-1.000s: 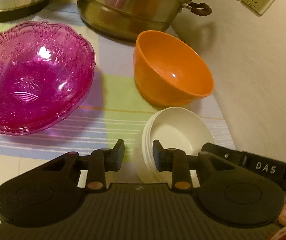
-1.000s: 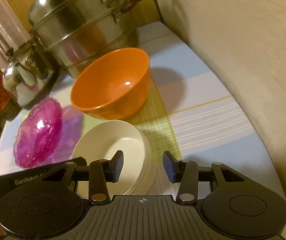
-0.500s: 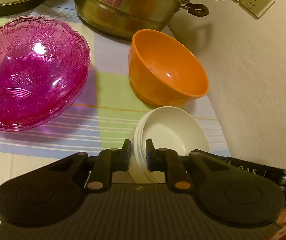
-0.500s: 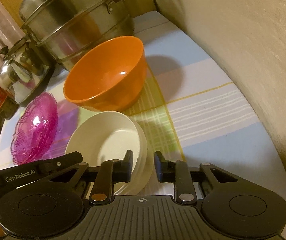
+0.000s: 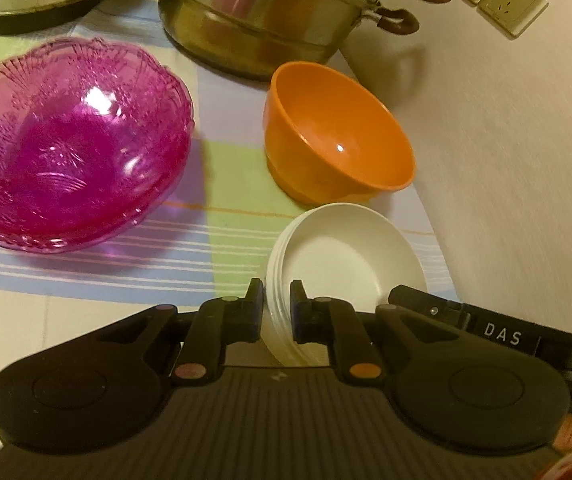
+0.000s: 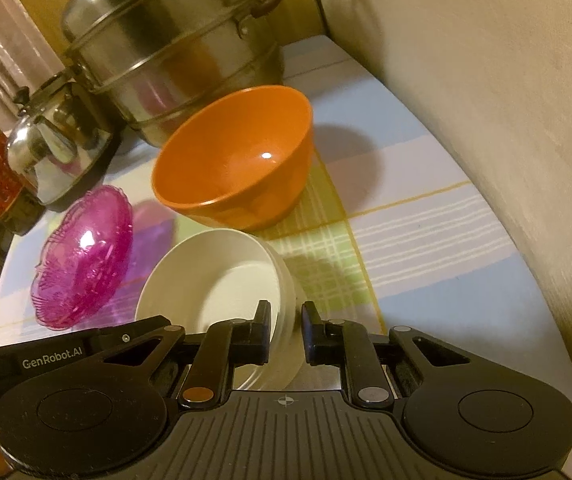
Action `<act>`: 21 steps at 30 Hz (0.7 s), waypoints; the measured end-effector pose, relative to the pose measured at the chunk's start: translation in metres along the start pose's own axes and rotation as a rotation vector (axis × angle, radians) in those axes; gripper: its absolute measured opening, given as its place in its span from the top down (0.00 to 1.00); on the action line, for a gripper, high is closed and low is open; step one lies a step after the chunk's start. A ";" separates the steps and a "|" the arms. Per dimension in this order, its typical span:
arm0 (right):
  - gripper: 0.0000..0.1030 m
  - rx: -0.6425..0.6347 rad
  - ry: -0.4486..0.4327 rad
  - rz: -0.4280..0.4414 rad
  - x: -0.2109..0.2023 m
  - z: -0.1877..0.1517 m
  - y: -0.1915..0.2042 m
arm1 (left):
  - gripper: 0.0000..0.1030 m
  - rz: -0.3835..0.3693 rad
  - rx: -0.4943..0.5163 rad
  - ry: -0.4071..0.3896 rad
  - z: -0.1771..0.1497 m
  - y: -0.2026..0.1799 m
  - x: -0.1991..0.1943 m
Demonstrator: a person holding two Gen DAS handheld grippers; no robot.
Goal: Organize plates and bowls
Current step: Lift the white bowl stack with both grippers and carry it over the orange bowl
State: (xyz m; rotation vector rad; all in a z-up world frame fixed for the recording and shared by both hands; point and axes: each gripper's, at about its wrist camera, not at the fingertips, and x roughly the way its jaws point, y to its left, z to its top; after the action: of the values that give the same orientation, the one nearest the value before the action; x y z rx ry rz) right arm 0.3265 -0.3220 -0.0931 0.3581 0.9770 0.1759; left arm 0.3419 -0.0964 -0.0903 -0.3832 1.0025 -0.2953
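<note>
We are seeing the pink bowls point(image 5: 70, 140) sitting nested at the left of the cloth point(image 5: 226, 216), the orange bowl point(image 5: 338, 136) near the wall. With the left gripper point(image 5: 277, 306) we are pinching the left rim of the white plates point(image 5: 346, 264), stacked before the orange bowl, and with the right gripper point(image 6: 285, 328) clamping their right rim.

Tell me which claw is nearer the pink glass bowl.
Left. The left claw grips the white plate stack's edge facing the pink glass bowl; the right claw grips the opposite edge.
</note>
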 end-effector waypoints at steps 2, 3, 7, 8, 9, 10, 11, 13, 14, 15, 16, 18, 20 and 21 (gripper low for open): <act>0.85 -0.003 -0.008 0.009 -0.003 0.000 0.004 | 0.89 0.000 -0.004 -0.009 0.000 0.001 -0.006; 0.85 -0.008 -0.013 0.012 -0.005 0.000 0.006 | 0.89 -0.001 -0.006 -0.014 0.000 0.001 -0.008; 0.85 -0.021 -0.044 0.034 -0.016 0.003 0.015 | 0.89 -0.006 -0.008 -0.038 0.002 0.002 -0.023; 0.85 -0.020 -0.053 0.041 -0.019 0.004 0.018 | 0.89 -0.011 -0.010 -0.047 0.003 0.003 -0.027; 0.85 -0.018 -0.062 0.049 -0.021 0.005 0.019 | 0.89 -0.014 -0.012 -0.056 0.004 0.004 -0.031; 0.85 -0.014 -0.071 0.058 -0.024 0.006 0.021 | 0.89 -0.016 -0.013 -0.064 0.004 0.004 -0.035; 0.85 -0.013 -0.079 0.065 -0.026 0.008 0.022 | 0.89 -0.018 -0.014 -0.072 0.006 0.004 -0.037; 0.85 -0.012 -0.091 0.073 -0.029 0.010 0.025 | 0.89 -0.020 -0.012 -0.086 0.008 0.004 -0.043; 0.85 -0.009 -0.096 0.077 -0.030 0.010 0.025 | 0.89 -0.021 -0.010 -0.092 0.009 0.003 -0.045; 0.85 -0.007 -0.105 0.081 -0.032 0.012 0.026 | 0.89 -0.022 -0.005 -0.100 0.010 0.002 -0.046; 0.85 -0.006 -0.112 0.082 -0.033 0.012 0.027 | 0.89 -0.022 0.002 -0.109 0.012 0.001 -0.048; 0.85 -0.003 -0.129 0.084 -0.036 0.014 0.028 | 0.90 -0.021 0.015 -0.124 0.015 -0.003 -0.050; 0.85 -0.002 -0.142 0.083 -0.038 0.017 0.028 | 0.90 -0.018 0.031 -0.141 0.019 -0.008 -0.052; 0.85 -0.001 -0.151 0.083 -0.039 0.018 0.027 | 0.90 -0.016 0.039 -0.151 0.020 -0.011 -0.052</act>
State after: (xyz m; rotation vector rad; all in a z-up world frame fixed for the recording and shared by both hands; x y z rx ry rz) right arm 0.3202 -0.3124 -0.0432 0.4053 0.8140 0.2216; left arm 0.3322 -0.0809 -0.0360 -0.3723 0.8449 -0.2955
